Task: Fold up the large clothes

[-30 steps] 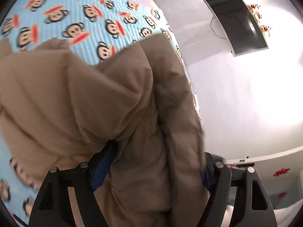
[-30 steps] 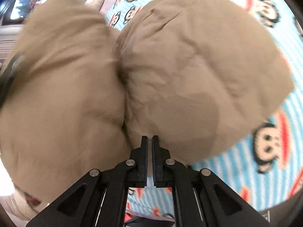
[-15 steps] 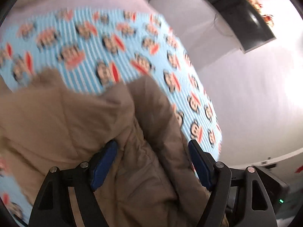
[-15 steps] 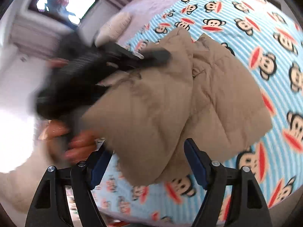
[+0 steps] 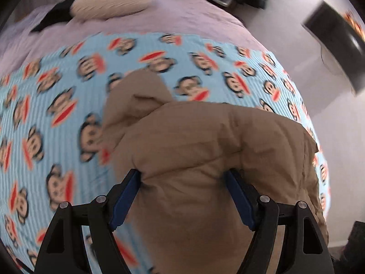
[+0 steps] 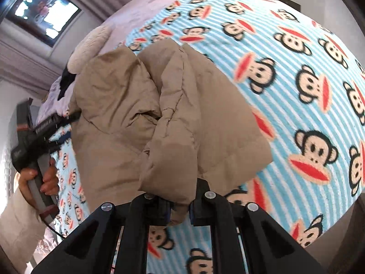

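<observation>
A tan padded jacket (image 5: 205, 141) lies bunched on a blue striped monkey-print blanket (image 5: 68, 91). My left gripper (image 5: 182, 173) stands wide, its blue pads (image 5: 127, 191) pressing both sides of a thick roll of the jacket. In the right wrist view the jacket (image 6: 127, 114) spreads over the blanket (image 6: 296, 68). My right gripper (image 6: 180, 203) has its jaws closing, nearly together, pinching a thin fold at the jacket's near edge. The left gripper (image 6: 68, 118), held by a hand (image 6: 48, 178), reaches into the jacket's left side.
A cream pillow (image 5: 109, 4) and a lilac sheet (image 5: 182, 16) lie beyond the blanket. A dark screen (image 5: 330, 45) hangs on the white wall to the right. A bright framed pane (image 6: 43, 11) sits at the upper left.
My right gripper opened wide, then closed again on a fold of the jacket's near edge. The left gripper tipped down with its roll of jacket, and the jacket settled lower on the blanket.
</observation>
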The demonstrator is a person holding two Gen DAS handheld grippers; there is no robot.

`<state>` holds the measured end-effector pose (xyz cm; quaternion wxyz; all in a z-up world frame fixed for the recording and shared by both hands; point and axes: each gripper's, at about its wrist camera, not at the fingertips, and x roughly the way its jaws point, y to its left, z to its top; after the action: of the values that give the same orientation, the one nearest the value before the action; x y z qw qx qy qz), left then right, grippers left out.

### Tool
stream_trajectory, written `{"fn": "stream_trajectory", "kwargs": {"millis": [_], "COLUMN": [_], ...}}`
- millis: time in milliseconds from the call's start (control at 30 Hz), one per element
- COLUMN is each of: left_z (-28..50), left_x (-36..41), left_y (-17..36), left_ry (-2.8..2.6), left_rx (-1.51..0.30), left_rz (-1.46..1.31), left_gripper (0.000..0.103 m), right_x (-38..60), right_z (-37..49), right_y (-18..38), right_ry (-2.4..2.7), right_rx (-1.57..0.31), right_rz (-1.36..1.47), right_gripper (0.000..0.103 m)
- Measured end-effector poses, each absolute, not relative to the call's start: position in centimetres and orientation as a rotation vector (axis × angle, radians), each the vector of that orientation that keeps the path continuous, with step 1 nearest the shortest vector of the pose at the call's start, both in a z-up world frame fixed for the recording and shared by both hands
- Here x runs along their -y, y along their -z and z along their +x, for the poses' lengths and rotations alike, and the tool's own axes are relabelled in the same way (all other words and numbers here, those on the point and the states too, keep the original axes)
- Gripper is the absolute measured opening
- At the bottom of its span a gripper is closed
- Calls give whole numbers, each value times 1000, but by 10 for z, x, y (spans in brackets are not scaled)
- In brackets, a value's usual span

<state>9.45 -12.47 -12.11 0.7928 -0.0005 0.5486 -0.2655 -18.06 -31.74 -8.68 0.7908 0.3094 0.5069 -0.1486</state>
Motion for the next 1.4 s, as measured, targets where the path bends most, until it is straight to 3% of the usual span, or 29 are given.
{"fn": "stream_trajectory", "kwargs": {"millis": [167, 300, 367, 433, 533, 767, 800, 833, 867, 900, 1033, 1133, 1400], "left_z": [88, 82, 84, 85, 84, 81, 80, 79, 77, 74, 60, 58, 5], "left_x": [199, 221, 219, 217, 217, 215, 215, 217, 219, 224, 248, 250, 169], "left_y": [123, 127, 129, 131, 131, 129, 128, 128, 128, 128, 131, 126, 90], "left_ry": [603, 577, 570, 563, 554, 525, 518, 505, 493, 484, 485, 467, 469], "left_rx": [-1188, -1170, -1176, -1181, -1175, -1176, -1175, -1172, -1169, -1164, -1138, -1139, -1222], "left_rz": [69, 143, 132, 124, 129, 119, 121, 129, 138, 152, 237, 261, 155], "left_gripper": [85, 85, 85, 85, 85, 85, 85, 85, 85, 85, 85, 85, 85], "right_x": [352, 380, 390, 402, 418, 441, 440, 442, 442, 440, 440, 452, 449], "right_z": [-198, -211, -218, -222, -202, -75, -66, -57, -51, -49, -55, -63, -56], "right_y": [114, 116, 87, 52, 25, 82, 87, 96, 102, 107, 127, 148, 152], "right_ry": [374, 387, 404, 386, 294, 88, 86, 95, 104, 135, 198, 204, 177], "right_rx": [-1112, -1153, -1121, -1055, -986, -1040, -1046, -1063, -1084, -1113, -1198, -1210, -1224], "right_rz": [752, 858, 787, 741, 733, 865, 886, 906, 905, 875, 704, 783, 741], "right_gripper": [13, 36, 37, 52, 66, 68, 64, 30, 18, 15, 11, 9, 9]}}
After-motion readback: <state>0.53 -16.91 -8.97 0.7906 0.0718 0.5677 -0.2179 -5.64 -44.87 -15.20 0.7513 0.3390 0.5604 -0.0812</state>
